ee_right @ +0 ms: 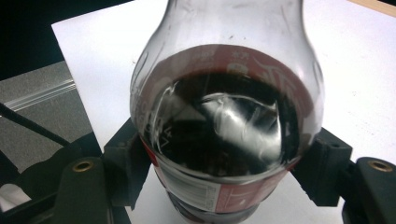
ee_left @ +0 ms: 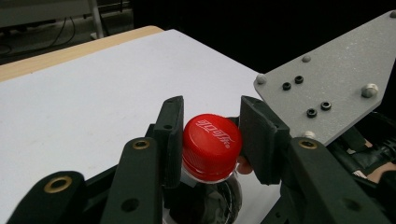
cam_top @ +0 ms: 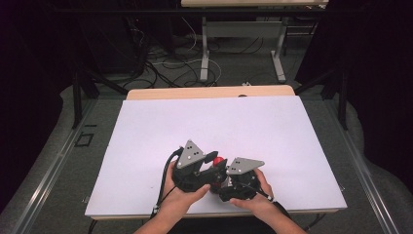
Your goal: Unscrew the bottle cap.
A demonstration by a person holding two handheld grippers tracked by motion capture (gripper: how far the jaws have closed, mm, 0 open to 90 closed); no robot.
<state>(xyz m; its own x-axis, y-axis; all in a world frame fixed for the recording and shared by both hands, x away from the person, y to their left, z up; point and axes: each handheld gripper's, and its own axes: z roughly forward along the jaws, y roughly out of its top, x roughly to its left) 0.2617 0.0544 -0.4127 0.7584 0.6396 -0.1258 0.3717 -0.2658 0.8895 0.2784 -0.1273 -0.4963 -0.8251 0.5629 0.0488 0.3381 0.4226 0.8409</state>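
From the high view, both hands sit close together at the near edge of the white tabletop, a little right of the middle. The left tongs reach to the right toward a small red cap, which is about all of the bottle that can be made out here; the rest is hidden behind the black bodies and grey plates. The right tongs lie just beside them, their tips lost under the left ones. In the left gripper view, the left tongs are closed on the red cap, one pad on either side of it and touching it; white lettering runs across the top of the cap, and below it the neck of the bottle drops out of the picture into shadow. The other gripper's grey plate fills the far right corner. In the right gripper view, the right tongs clamp the bottle around its labelled waist, dark drink inside, the clear shoulder rising out of frame so the cap is cut off; the bottle's base is cut off too.
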